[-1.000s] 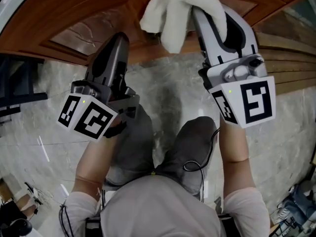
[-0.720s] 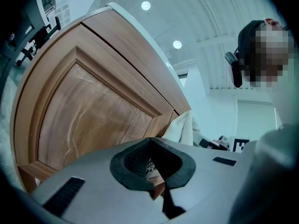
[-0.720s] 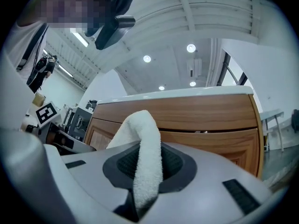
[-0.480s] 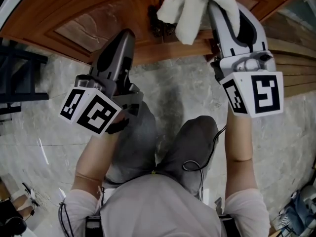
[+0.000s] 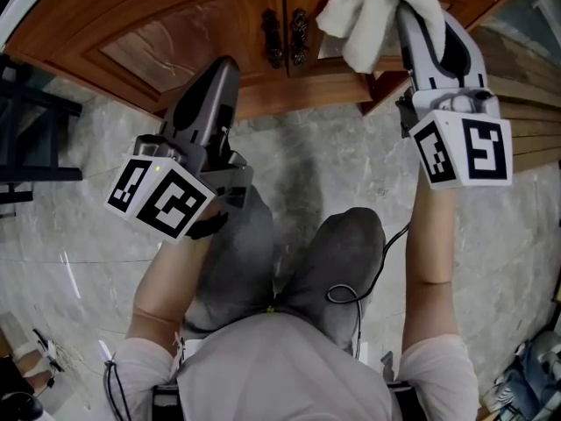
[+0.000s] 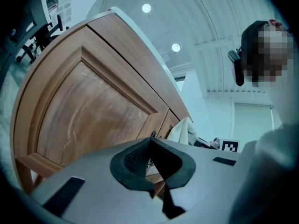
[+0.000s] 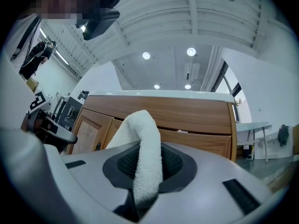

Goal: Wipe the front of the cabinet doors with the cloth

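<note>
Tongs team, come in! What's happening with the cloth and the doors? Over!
Right tongs shut on cloth. Left tongs shut, empty. Cloth up at right cabinet door, beside the handles. Nothing blocking.

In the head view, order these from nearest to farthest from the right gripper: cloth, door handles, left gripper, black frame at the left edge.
1. cloth: clamped in the right gripper, top right.
2. door handles: top centre, to its left.
3. left gripper: lower left of the handles, over the floor.
4. black frame: far left edge.
</note>
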The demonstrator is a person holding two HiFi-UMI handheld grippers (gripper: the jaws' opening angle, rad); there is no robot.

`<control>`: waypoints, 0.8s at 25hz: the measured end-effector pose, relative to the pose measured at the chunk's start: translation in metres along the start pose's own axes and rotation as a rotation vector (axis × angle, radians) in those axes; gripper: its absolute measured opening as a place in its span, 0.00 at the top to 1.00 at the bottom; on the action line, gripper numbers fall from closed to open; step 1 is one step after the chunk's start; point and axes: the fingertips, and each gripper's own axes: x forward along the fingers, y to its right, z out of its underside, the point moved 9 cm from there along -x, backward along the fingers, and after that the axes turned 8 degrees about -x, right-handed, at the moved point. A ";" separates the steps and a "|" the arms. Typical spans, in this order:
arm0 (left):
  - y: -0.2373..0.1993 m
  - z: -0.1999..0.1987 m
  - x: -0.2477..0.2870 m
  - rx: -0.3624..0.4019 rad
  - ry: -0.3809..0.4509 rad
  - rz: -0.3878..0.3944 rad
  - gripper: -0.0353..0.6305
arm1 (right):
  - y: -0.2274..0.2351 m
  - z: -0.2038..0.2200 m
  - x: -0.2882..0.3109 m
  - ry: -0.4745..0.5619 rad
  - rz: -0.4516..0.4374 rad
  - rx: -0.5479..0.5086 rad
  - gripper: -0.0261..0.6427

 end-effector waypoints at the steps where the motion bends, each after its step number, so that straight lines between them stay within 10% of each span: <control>1: 0.000 0.000 -0.001 0.002 0.003 0.000 0.92 | 0.002 0.000 0.000 0.002 0.003 -0.005 0.84; 20: 0.007 0.018 0.006 -0.013 -0.004 0.022 0.92 | 0.080 0.025 -0.033 -0.105 0.161 -0.098 0.84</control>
